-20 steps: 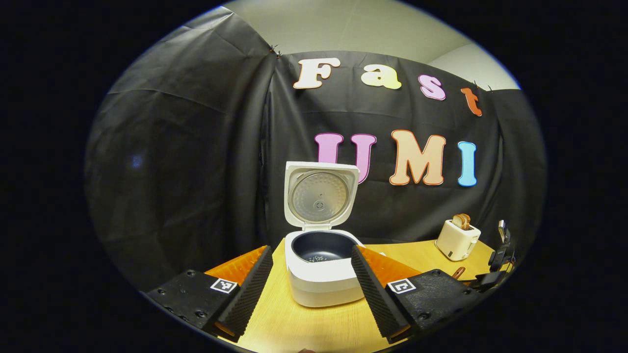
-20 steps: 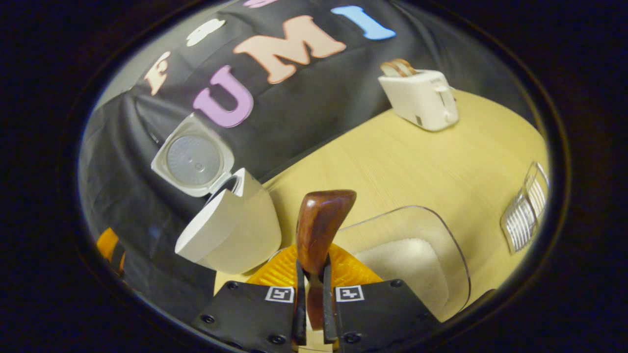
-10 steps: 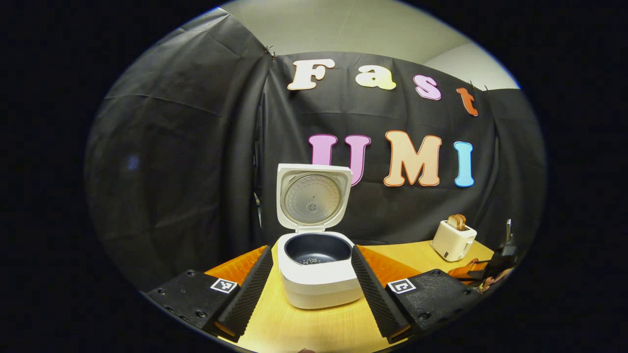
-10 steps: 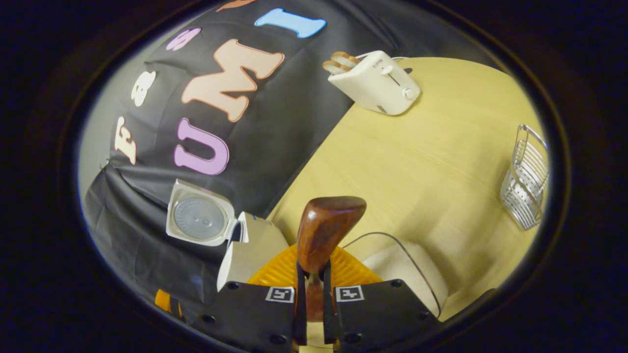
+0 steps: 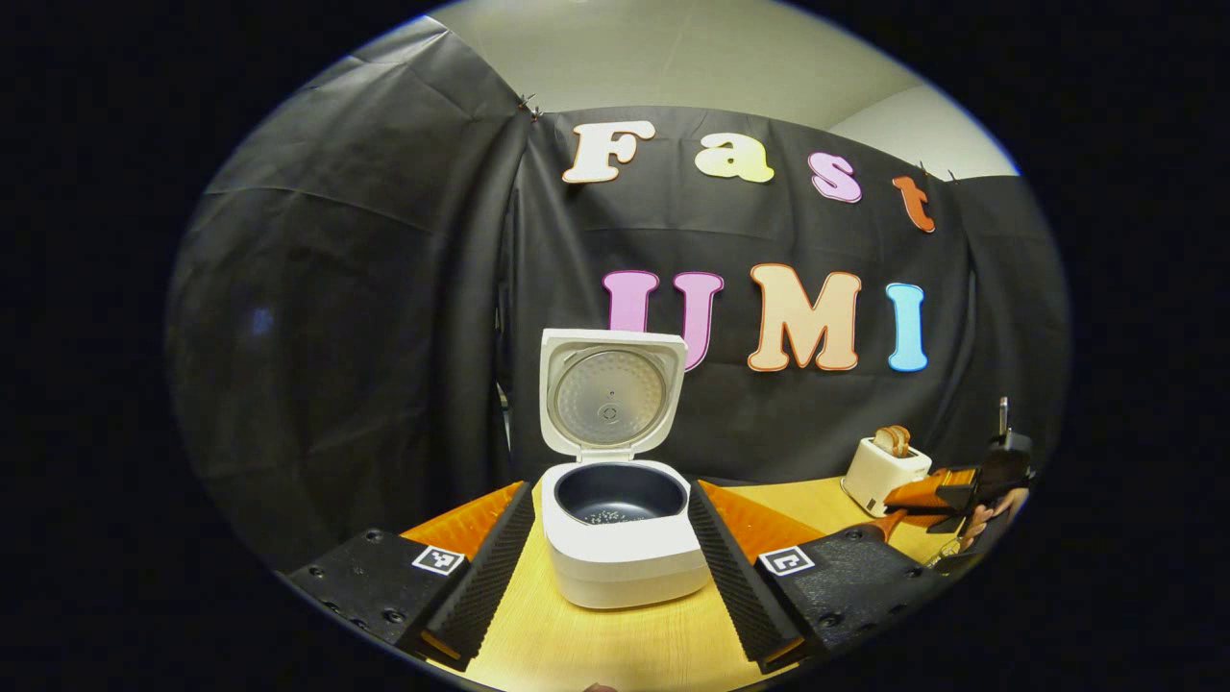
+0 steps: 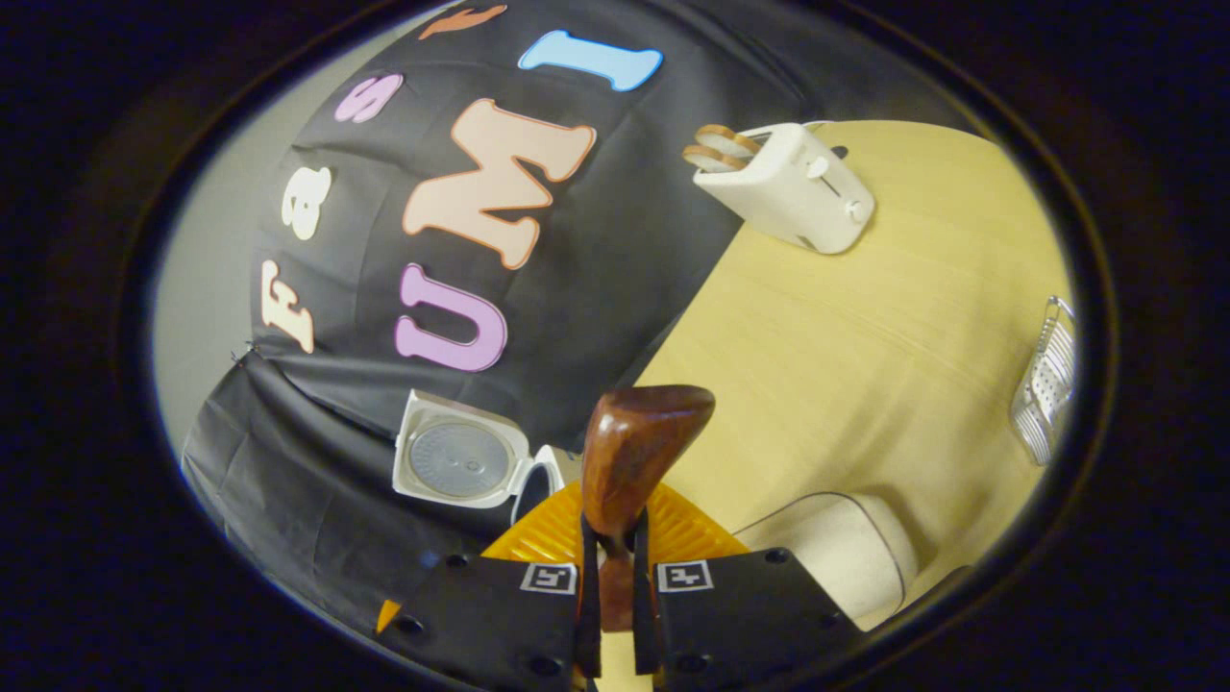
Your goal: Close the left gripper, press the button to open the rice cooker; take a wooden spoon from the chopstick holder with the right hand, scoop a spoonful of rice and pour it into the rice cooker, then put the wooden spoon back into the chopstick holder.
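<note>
Light wooden table (image 6: 846, 336) against black cloth wall. Rice cooker (image 5: 620, 538) lid up, between wide-spread fingers of left gripper (image 5: 607, 567), untouched. Right gripper (image 6: 611, 577) clamps wooden spoon (image 6: 634, 452) handle, bowl forward, above rice container (image 6: 846, 562). Toaster (image 6: 783, 183) behind.

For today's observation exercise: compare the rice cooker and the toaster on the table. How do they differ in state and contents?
The rice cooker stands with its lid up and its dark pot exposed; the toaster has no lid, only top slots. The rice cooker holds a few scattered grains; the toaster holds bread slices that stick up. The rice cooker sits nearer the left tool; the toaster stands farther back. Both are white and rest on the wooden table.
</note>
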Demonstrator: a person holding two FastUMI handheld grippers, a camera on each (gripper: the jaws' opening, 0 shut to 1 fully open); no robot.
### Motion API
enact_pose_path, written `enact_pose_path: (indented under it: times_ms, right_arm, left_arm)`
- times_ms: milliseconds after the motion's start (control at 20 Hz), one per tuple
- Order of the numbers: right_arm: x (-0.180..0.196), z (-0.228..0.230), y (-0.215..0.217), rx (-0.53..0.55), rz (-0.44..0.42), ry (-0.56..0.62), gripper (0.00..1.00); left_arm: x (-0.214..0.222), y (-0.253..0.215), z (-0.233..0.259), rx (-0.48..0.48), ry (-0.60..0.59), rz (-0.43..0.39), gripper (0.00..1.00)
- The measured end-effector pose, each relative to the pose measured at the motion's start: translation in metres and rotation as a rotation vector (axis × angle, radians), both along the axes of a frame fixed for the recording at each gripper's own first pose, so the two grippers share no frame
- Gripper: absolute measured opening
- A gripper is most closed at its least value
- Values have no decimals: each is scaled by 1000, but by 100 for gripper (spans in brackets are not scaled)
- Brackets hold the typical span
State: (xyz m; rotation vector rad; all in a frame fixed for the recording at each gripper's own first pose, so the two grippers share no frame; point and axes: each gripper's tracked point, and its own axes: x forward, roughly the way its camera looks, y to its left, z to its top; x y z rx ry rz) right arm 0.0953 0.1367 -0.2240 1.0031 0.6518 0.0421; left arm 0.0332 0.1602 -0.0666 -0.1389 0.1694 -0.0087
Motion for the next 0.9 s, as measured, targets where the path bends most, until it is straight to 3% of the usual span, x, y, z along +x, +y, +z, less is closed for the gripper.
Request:
enact_pose_path:
  times_ms: [650,900]
  right_arm:
    - [75,69,145,39,179,-173,16]
    - [105,70,204,-27,240,-224,16]
  left_arm:
    - [-22,47,-8,-29,10,90,95]
    - [-33,69,-18,-62,28,132,95]
